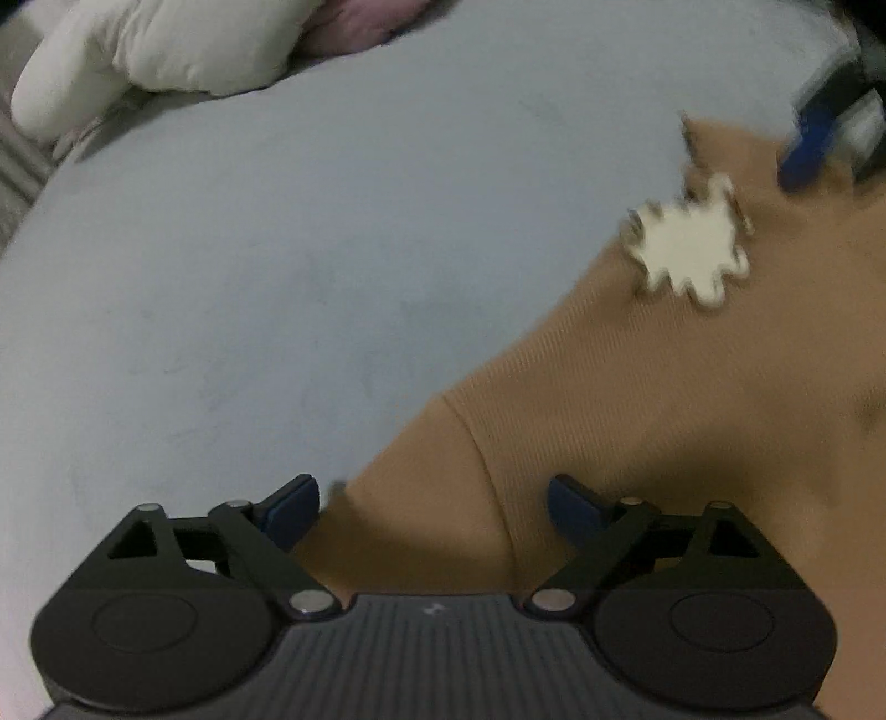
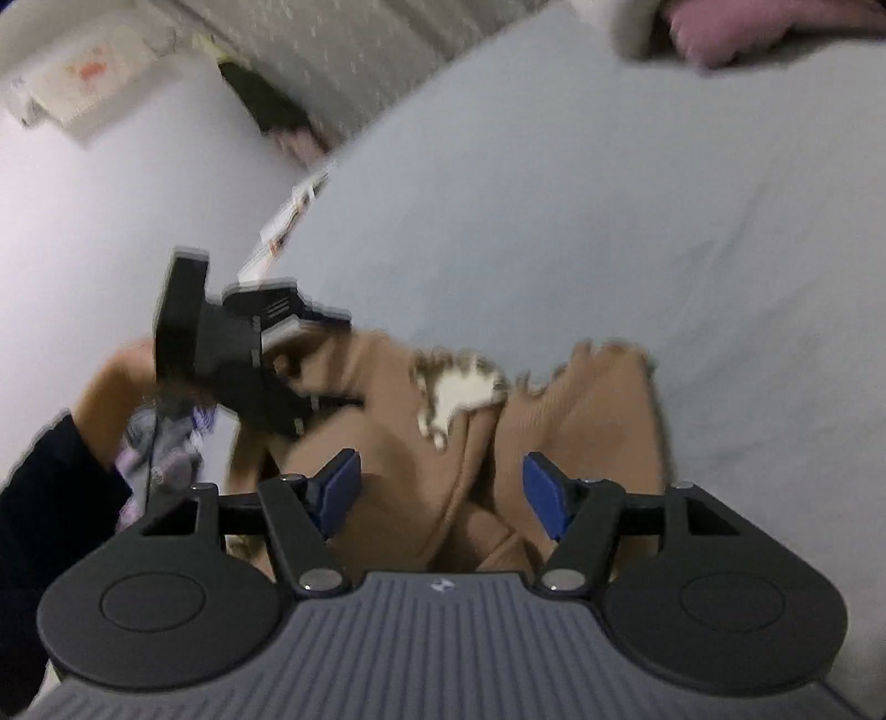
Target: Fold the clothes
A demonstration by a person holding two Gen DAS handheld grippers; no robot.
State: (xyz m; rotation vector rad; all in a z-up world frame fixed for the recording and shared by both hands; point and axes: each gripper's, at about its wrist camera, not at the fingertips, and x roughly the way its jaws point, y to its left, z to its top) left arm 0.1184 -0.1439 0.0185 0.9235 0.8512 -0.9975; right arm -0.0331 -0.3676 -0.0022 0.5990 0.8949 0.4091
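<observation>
A tan ribbed garment (image 1: 637, 399) with a white splat-shaped patch (image 1: 686, 249) lies on a pale blue bedsheet (image 1: 277, 249). My left gripper (image 1: 434, 509) is open. Its blue pads (image 1: 293, 512) stand wide apart on either side of a seamed edge of the cloth. In the right wrist view the garment (image 2: 581, 410) is bunched, with the patch (image 2: 459, 396) creased. My right gripper (image 2: 441, 490) hangs open over the folds, and nothing is pinched. The left gripper (image 2: 238, 354) shows blurred at the garment's left edge, and the right gripper's blue finger (image 1: 814, 144) reaches the cloth's far corner.
A white plush pillow (image 1: 166, 50) and a pink item (image 1: 354, 27) lie at the head of the bed. A grey patterned fabric surface (image 2: 360, 50) and a white wall (image 2: 111, 232) border the bed's left side. A hand (image 2: 116, 376) and dark sleeve (image 2: 50, 509) are at the left.
</observation>
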